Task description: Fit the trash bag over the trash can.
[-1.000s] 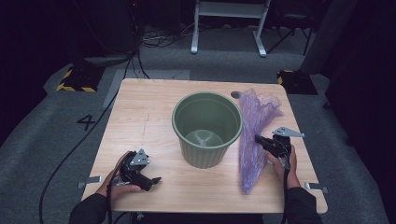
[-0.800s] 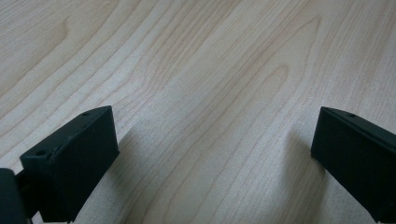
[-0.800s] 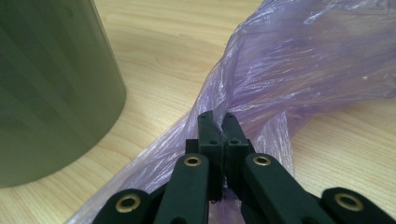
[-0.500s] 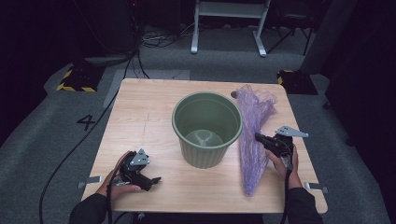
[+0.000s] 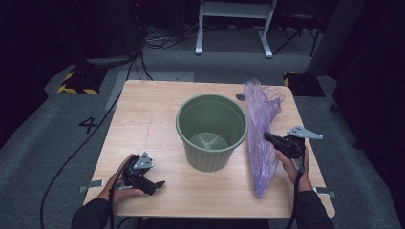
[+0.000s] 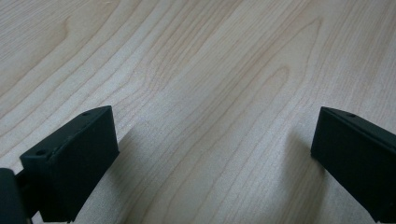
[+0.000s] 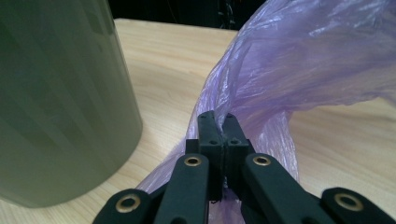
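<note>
Each hand-held gripper is matte black: the left hand-held gripper (image 5: 155,184) has blocky jaws with small screw holes, the right hand-held gripper (image 7: 218,122) has linkage arms with brass rivets, a grey three-cornered plate on top, a black cable trailing behind; dark sleeves

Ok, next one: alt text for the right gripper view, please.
The right gripper pinches a fold of a crumpled purple plastic bag between its shut black fingers, above a light wooden table. A green bin stands on the table at the left of the view.
</note>
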`<move>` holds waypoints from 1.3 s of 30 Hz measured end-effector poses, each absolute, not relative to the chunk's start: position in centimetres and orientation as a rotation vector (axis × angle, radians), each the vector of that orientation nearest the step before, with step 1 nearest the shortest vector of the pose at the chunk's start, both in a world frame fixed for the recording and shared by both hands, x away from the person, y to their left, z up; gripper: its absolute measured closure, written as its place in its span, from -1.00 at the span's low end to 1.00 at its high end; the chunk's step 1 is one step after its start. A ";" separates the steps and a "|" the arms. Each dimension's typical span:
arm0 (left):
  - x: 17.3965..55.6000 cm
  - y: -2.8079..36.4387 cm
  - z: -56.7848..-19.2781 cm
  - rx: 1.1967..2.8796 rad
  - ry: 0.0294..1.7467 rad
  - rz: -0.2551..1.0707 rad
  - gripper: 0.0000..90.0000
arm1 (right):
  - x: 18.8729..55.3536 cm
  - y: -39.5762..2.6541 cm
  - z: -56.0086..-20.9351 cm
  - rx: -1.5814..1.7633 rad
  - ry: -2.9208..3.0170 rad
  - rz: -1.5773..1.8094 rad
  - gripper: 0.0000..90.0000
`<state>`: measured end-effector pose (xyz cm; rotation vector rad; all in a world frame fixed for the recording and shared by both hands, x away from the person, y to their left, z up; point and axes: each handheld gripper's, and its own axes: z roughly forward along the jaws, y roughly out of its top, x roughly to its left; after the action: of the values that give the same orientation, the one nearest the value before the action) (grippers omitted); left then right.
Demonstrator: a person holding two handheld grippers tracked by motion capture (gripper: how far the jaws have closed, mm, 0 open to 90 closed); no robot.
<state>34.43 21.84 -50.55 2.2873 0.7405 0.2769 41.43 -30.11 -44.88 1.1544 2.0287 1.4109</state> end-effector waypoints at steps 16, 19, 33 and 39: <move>34.4 21.9 -50.3 2.273 0.752 0.285 -0.77 | 40.1 -29.7 -39.9 1.040 1.967 1.530 1.00; 34.4 22.0 -50.2 2.270 0.753 0.290 -0.67 | 39.7 -29.4 -39.2 1.009 1.978 1.528 1.00; 33.6 22.1 -46.7 2.139 0.747 0.350 -0.63 | 38.2 -28.0 -35.5 0.879 1.965 1.604 1.00; 32.6 22.8 -43.6 2.032 0.722 0.382 -0.65 | 37.9 -27.0 -34.4 0.833 1.976 1.606 1.00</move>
<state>32.63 22.78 -43.64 2.0320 0.7216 0.3817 37.86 -26.97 -34.37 0.8329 1.9760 1.6056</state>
